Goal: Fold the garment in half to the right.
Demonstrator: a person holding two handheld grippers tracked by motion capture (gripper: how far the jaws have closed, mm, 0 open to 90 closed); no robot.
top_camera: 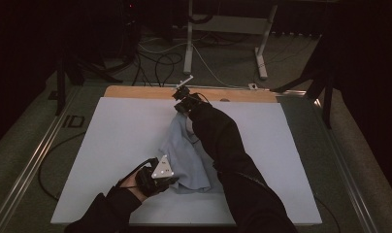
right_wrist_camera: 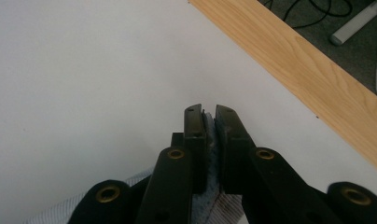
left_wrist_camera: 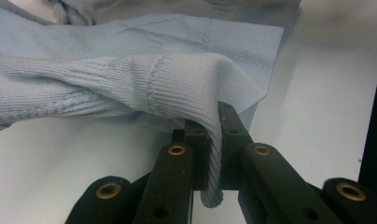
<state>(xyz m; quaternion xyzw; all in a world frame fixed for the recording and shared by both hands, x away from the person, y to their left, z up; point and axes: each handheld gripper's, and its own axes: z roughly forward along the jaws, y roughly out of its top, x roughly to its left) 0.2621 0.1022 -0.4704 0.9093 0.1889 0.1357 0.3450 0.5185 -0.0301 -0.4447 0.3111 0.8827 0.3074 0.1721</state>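
Note:
A pale blue knitted garment (top_camera: 184, 155) lies bunched in the middle of the white table top (top_camera: 111, 145). My left gripper (top_camera: 171, 180) is at the garment's near edge, shut on a ribbed hem. In the left gripper view that ribbed cloth (left_wrist_camera: 177, 84) drapes over the jaws and a strip of it hangs down between them at my left gripper (left_wrist_camera: 213, 122). My right gripper (top_camera: 183, 103) is at the garment's far end near the table's back edge, shut on a fold of the blue cloth (right_wrist_camera: 210, 140), which is squeezed between its jaws at my right gripper (right_wrist_camera: 209, 112).
A wooden strip (top_camera: 136, 92) runs along the table's back edge, also the wooden strip (right_wrist_camera: 308, 70) in the right gripper view. Beyond it the floor holds cables (top_camera: 160, 63) and white desk legs (top_camera: 188, 39). Metal rails (top_camera: 34, 155) flank the table.

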